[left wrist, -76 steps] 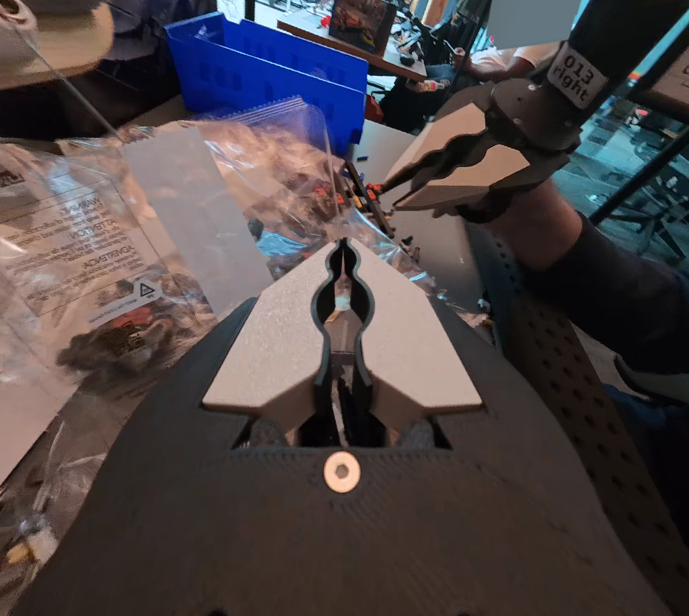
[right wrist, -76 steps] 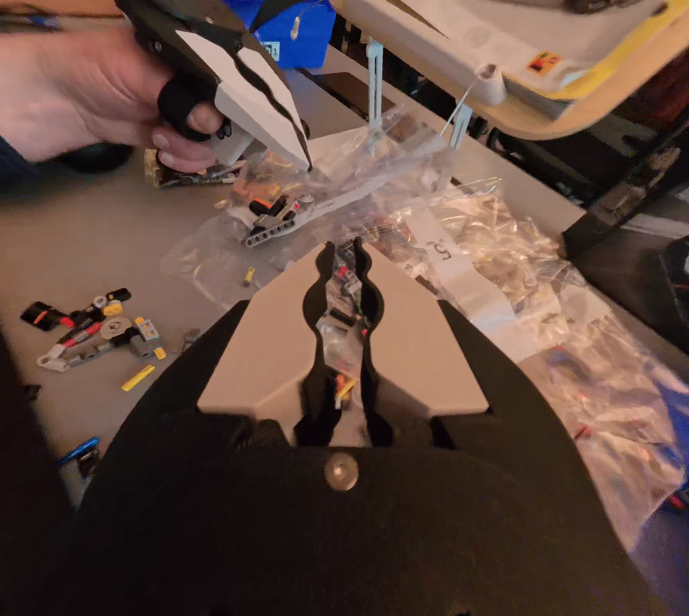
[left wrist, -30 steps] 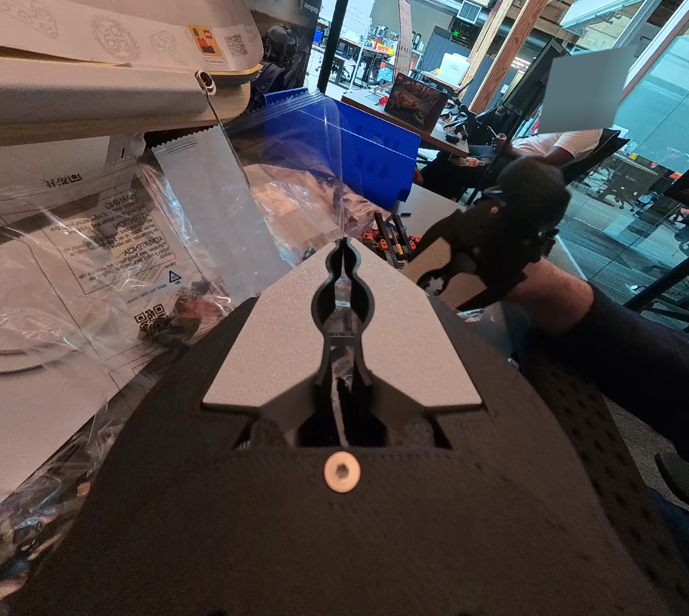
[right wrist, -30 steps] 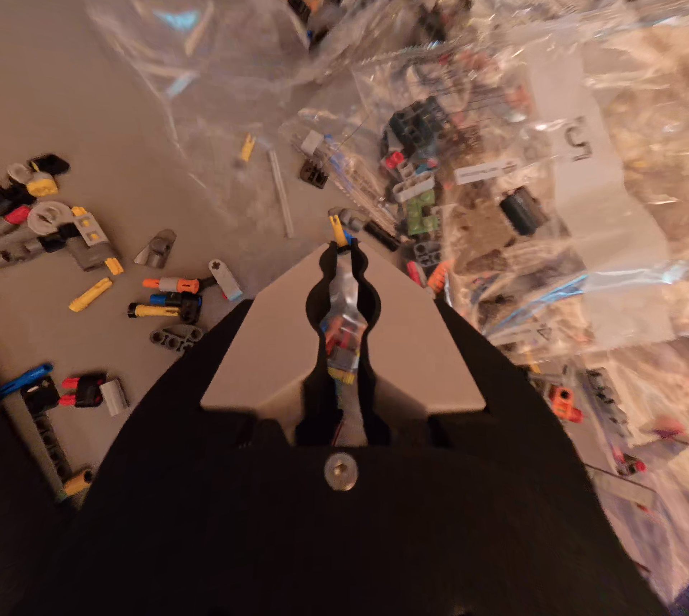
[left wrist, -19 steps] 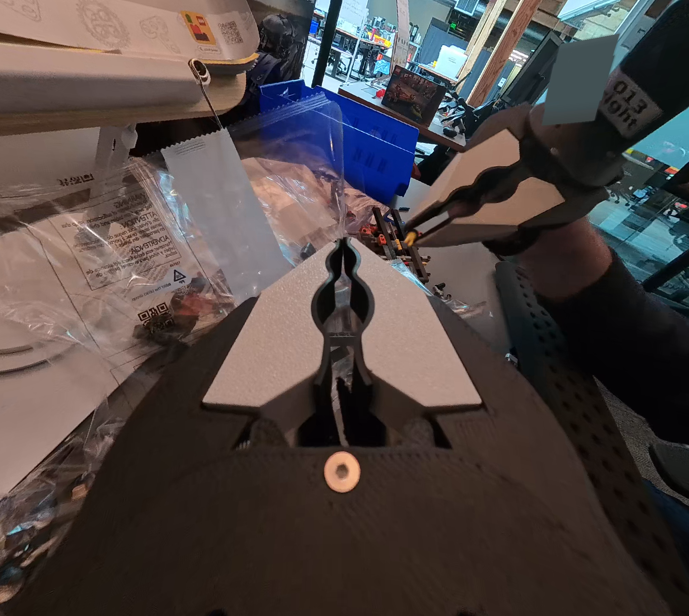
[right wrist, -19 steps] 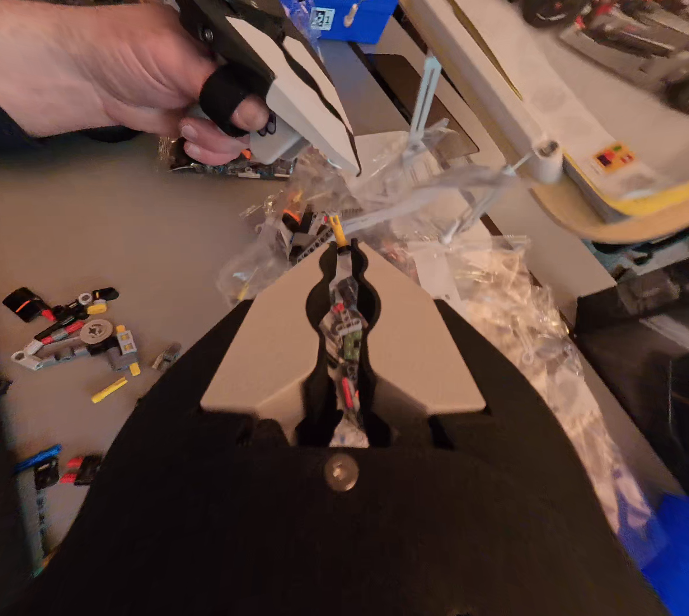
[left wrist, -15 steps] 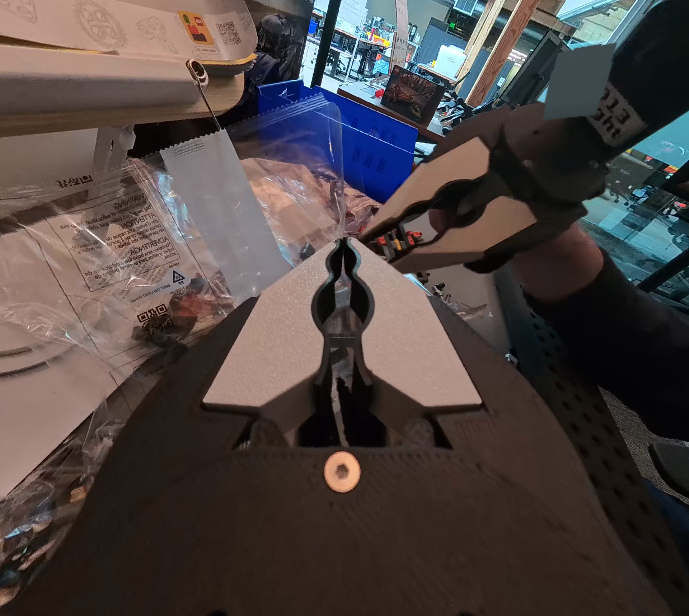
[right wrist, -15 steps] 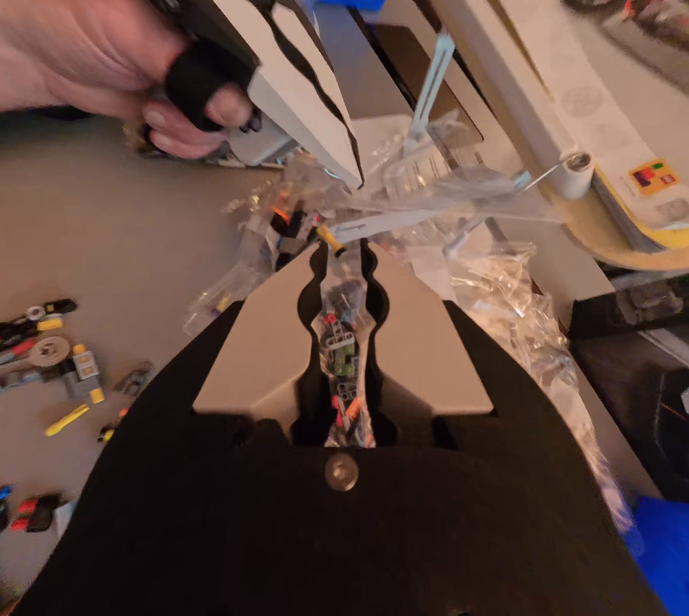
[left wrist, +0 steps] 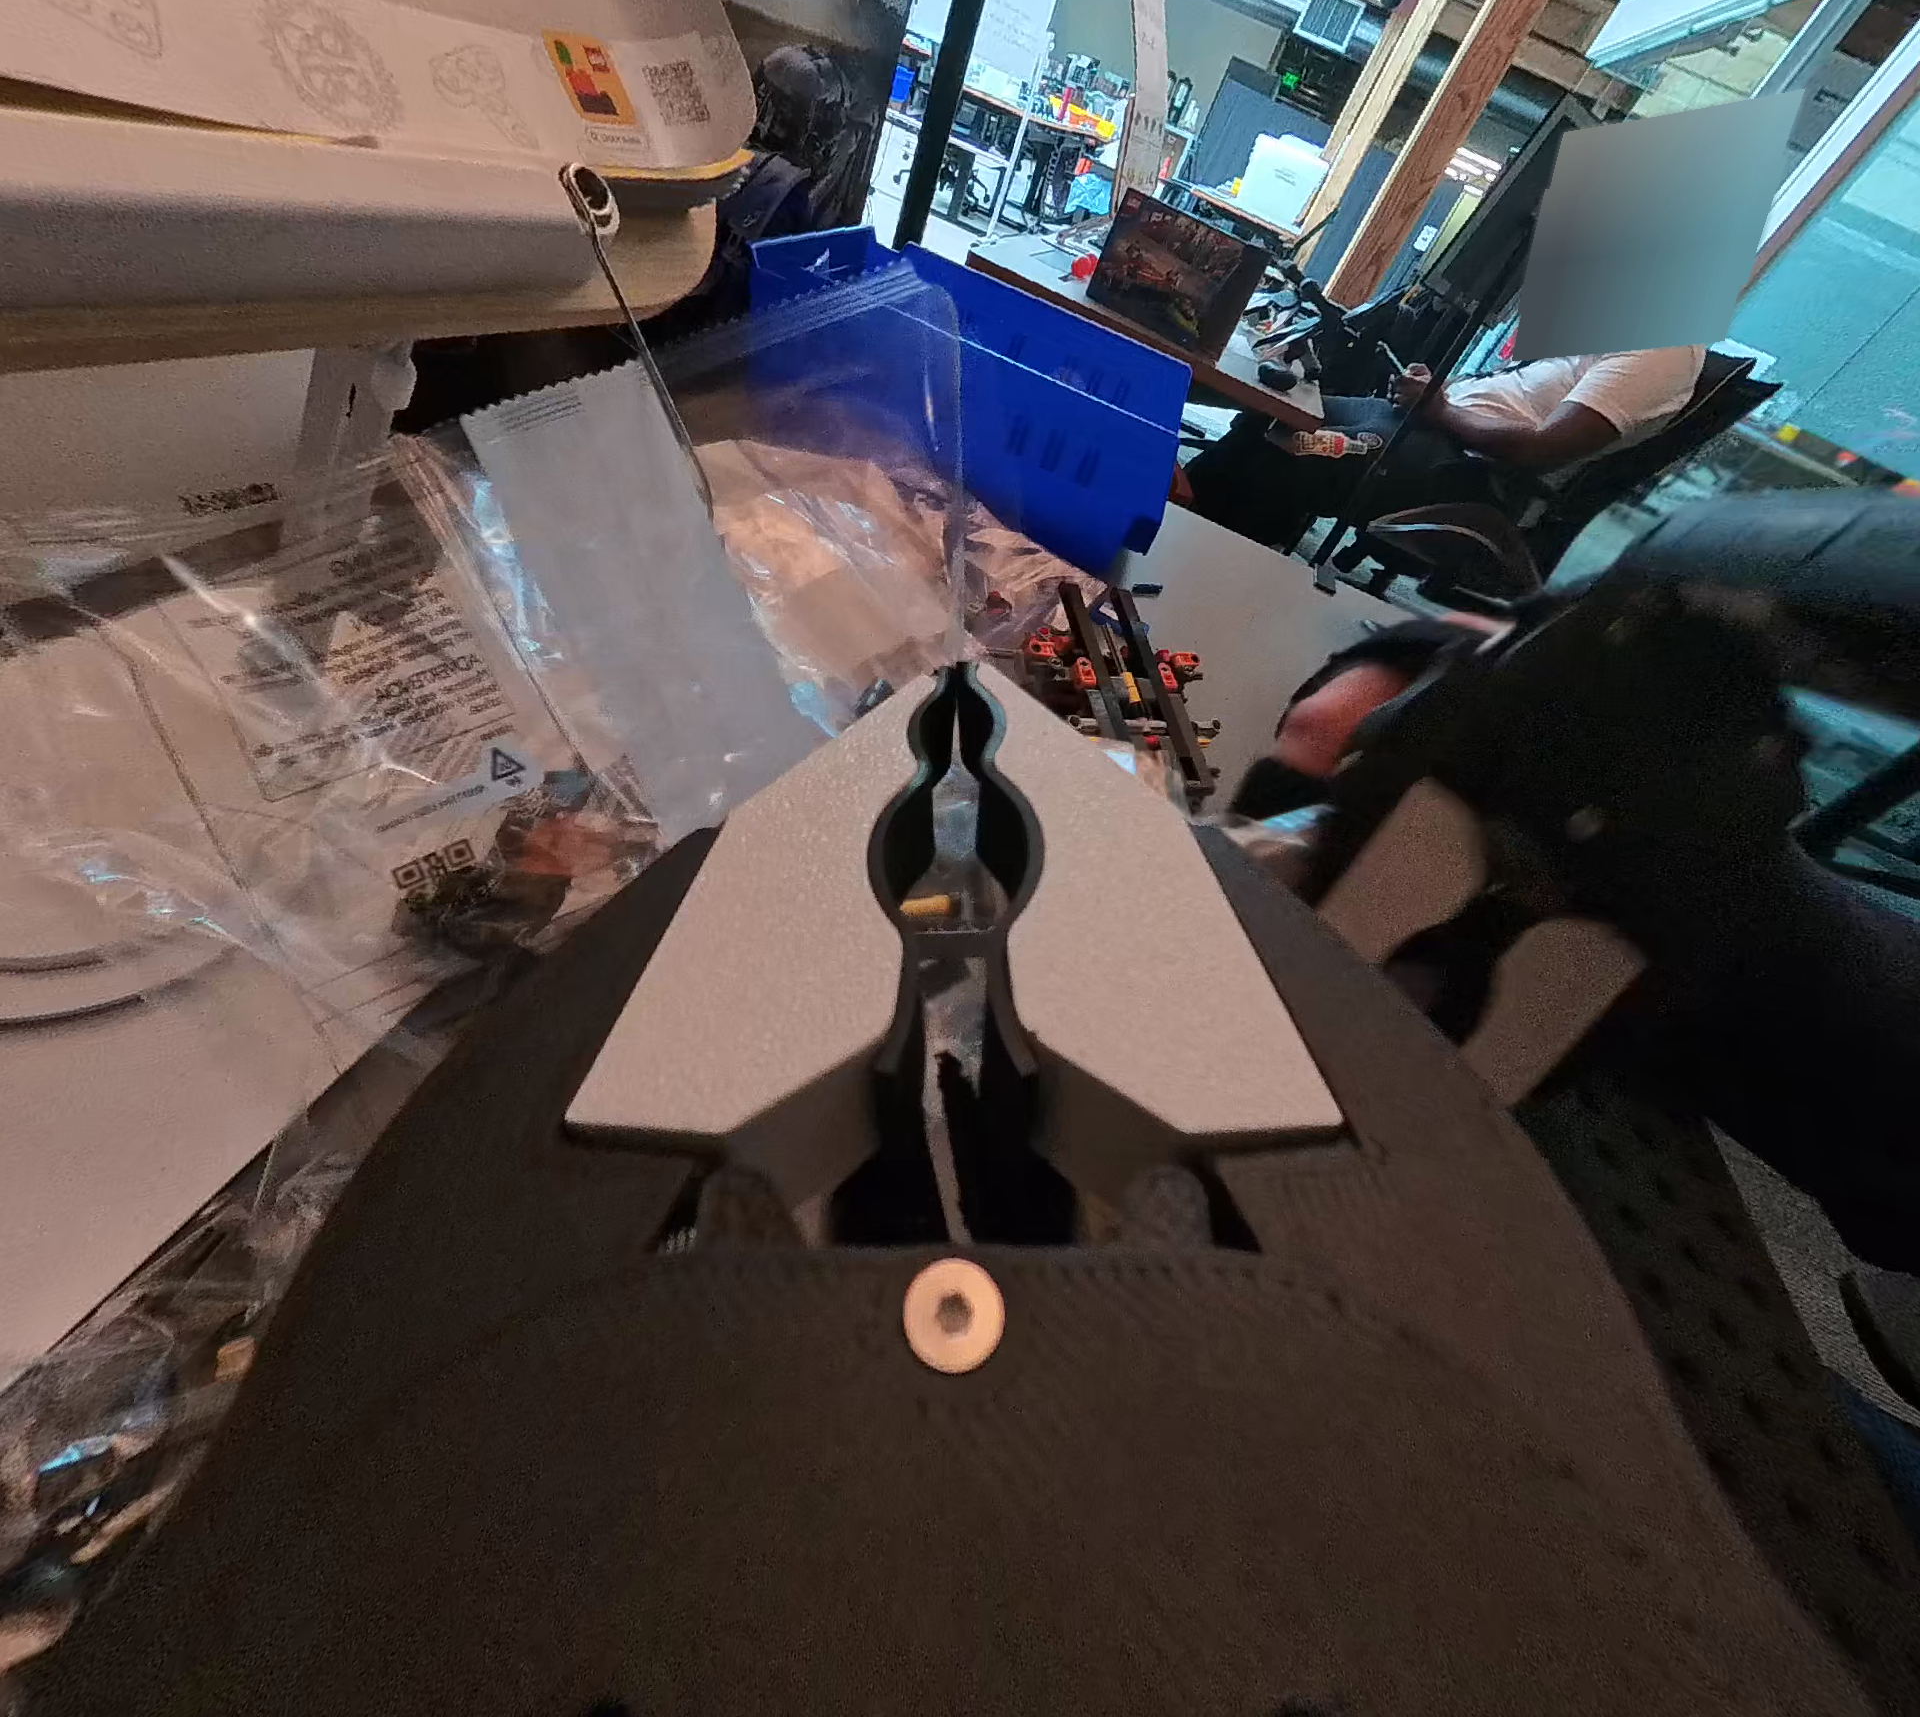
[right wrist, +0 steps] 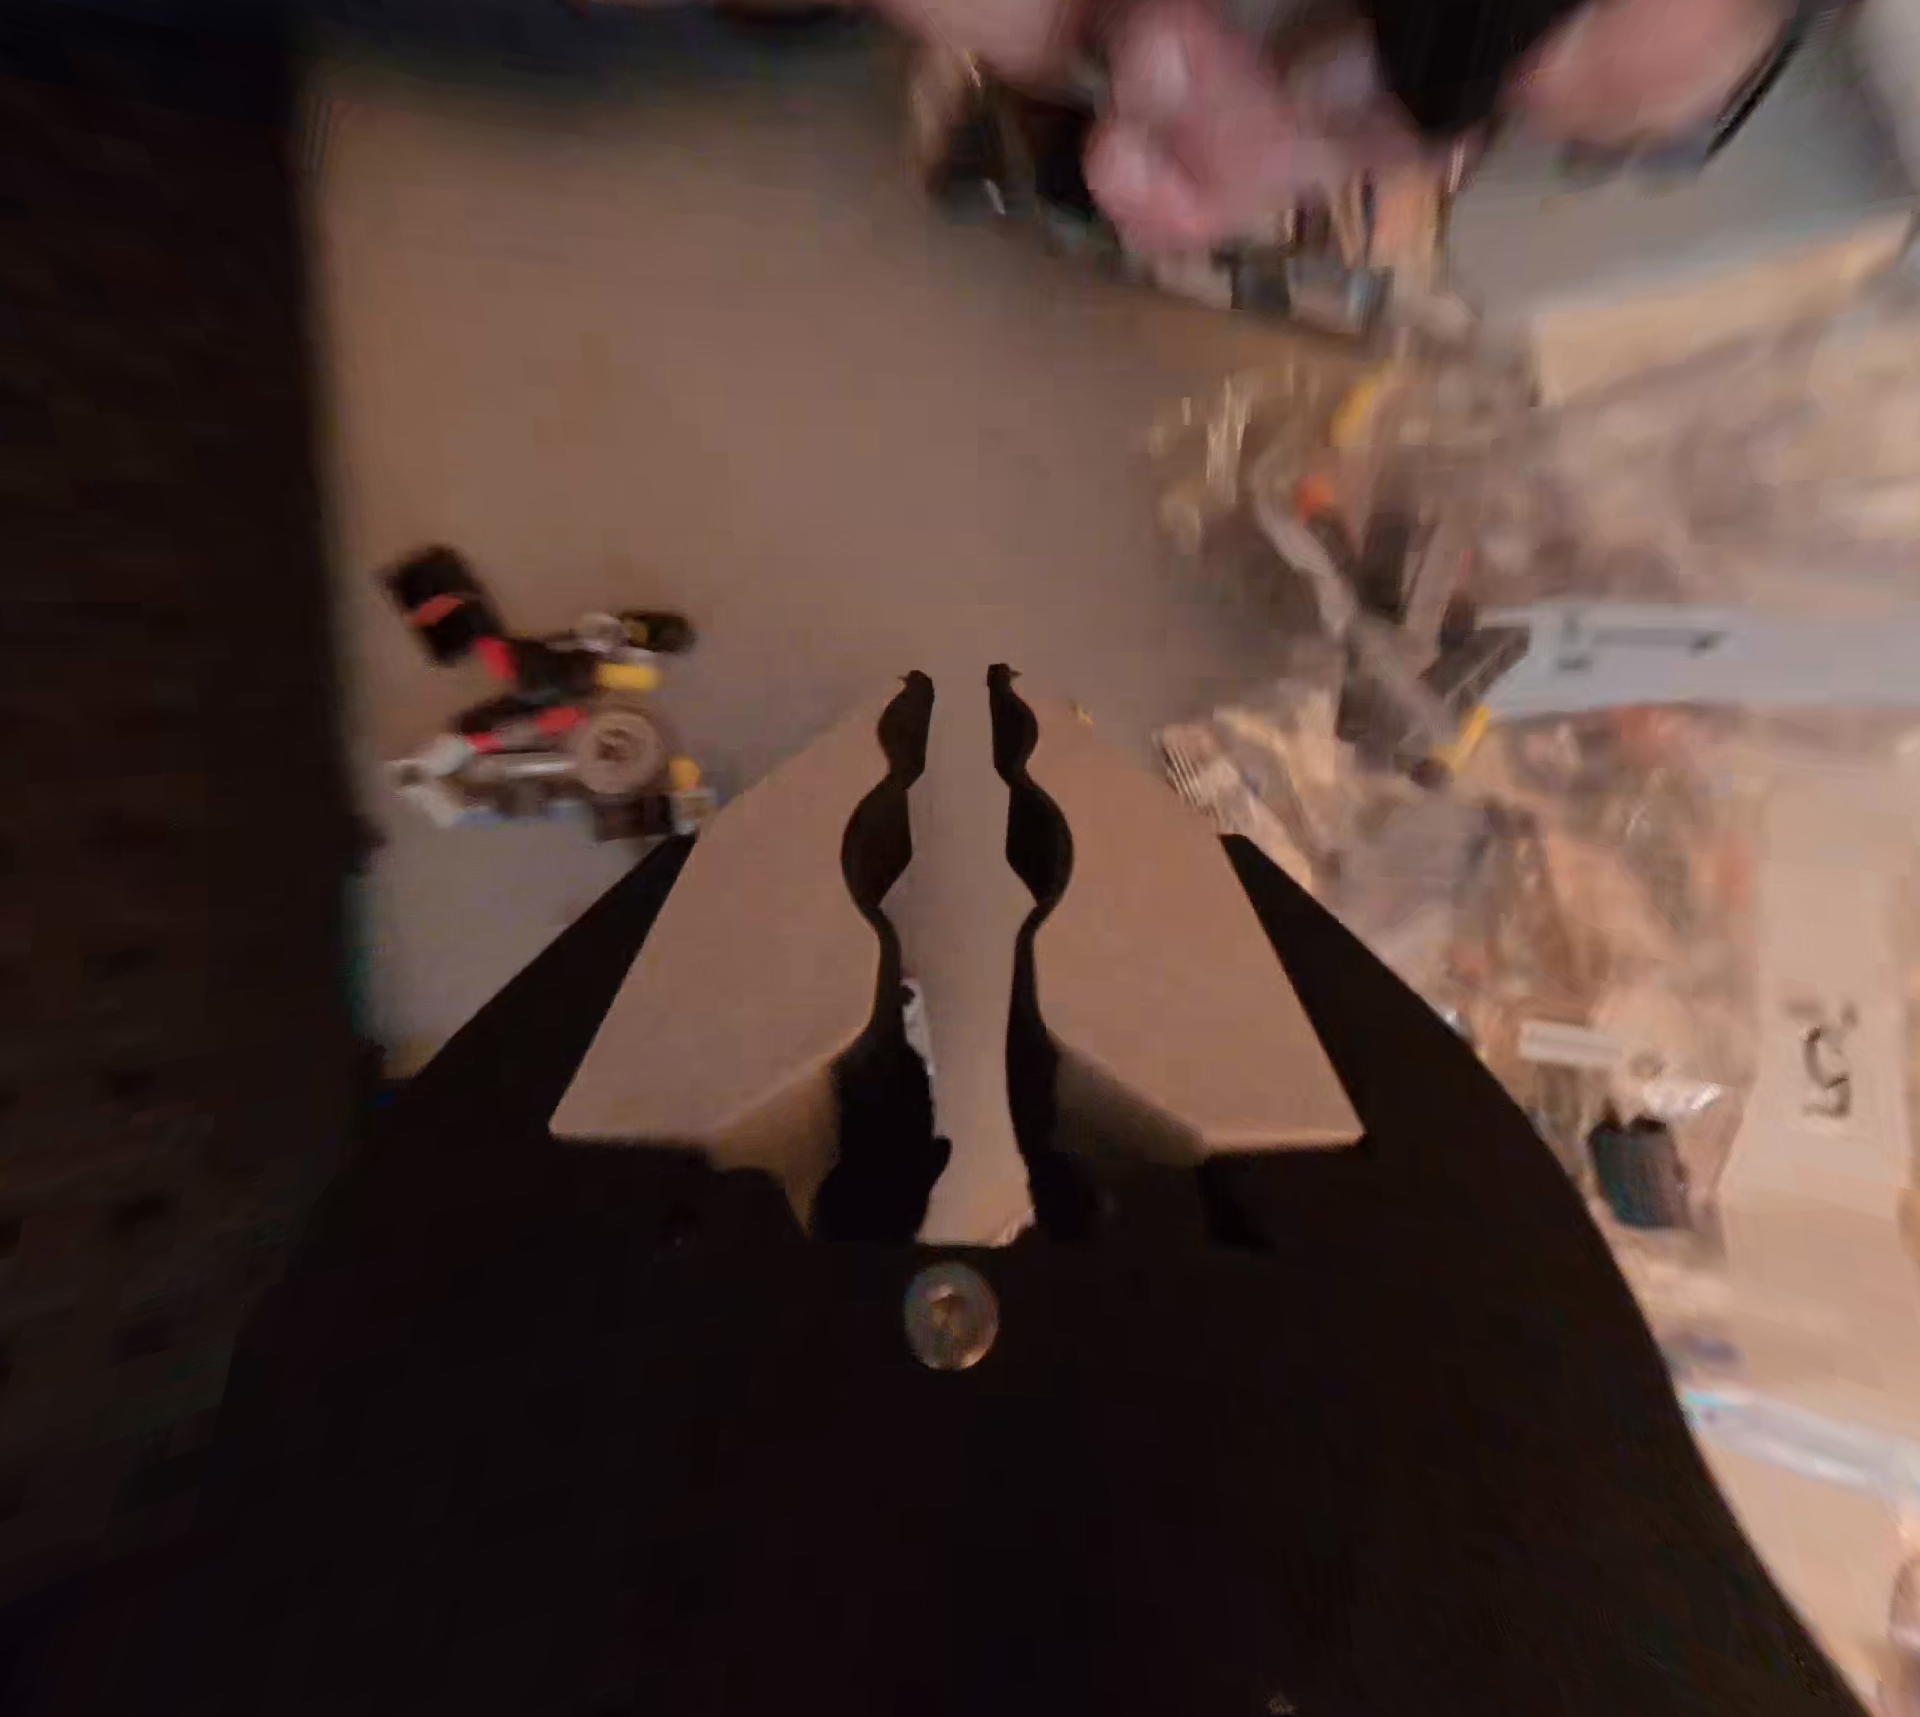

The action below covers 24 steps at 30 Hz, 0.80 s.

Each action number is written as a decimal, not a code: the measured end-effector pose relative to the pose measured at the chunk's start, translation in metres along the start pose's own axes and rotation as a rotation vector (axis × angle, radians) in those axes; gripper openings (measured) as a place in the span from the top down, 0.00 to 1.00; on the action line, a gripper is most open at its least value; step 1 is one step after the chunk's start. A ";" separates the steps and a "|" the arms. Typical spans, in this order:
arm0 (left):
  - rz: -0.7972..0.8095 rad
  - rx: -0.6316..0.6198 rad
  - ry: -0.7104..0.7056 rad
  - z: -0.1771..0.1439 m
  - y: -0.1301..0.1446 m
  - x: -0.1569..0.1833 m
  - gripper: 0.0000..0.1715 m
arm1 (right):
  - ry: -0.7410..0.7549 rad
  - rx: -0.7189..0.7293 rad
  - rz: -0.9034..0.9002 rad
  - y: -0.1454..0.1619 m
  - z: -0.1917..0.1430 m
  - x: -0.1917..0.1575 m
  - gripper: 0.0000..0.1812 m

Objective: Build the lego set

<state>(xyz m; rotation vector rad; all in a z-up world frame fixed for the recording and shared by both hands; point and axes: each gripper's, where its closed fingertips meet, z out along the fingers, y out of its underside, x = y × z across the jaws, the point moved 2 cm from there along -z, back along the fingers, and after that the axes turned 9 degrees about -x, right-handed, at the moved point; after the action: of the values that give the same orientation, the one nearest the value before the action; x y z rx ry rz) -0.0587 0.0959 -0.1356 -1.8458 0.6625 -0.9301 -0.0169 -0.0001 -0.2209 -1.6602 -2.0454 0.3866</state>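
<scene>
Left fingers (left wrist: 961,680) pinched on crinkly clear bag (left wrist: 831,462) | right fingers (right wrist: 956,680) slightly parted, empty

The left wrist view is aimed low across the table (left wrist: 1247,618), close to clear bags (left wrist: 665,587). The right wrist view is pointed steeply down, blurred. The table (right wrist: 727,379) is shared.

Blurred, perhaps bagged pieces (right wrist: 1475,649).
</scene>
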 end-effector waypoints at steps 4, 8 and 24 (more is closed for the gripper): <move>0.001 -0.004 -0.005 0.000 0.000 -0.001 1.00 | 0.056 -0.195 0.097 0.022 0.033 0.014 0.93; 0.002 -0.003 -0.005 0.000 0.000 -0.001 1.00 | 0.070 -0.116 0.144 0.014 0.025 0.021 0.94; 0.001 -0.007 -0.005 0.000 0.001 -0.001 1.00 | 0.110 -0.147 0.203 0.028 0.036 0.040 0.90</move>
<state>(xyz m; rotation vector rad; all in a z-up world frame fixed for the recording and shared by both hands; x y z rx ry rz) -0.0593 0.0967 -0.1371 -1.8527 0.6644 -0.9229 -0.0185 0.0481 -0.2583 -1.9405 -1.8712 0.2103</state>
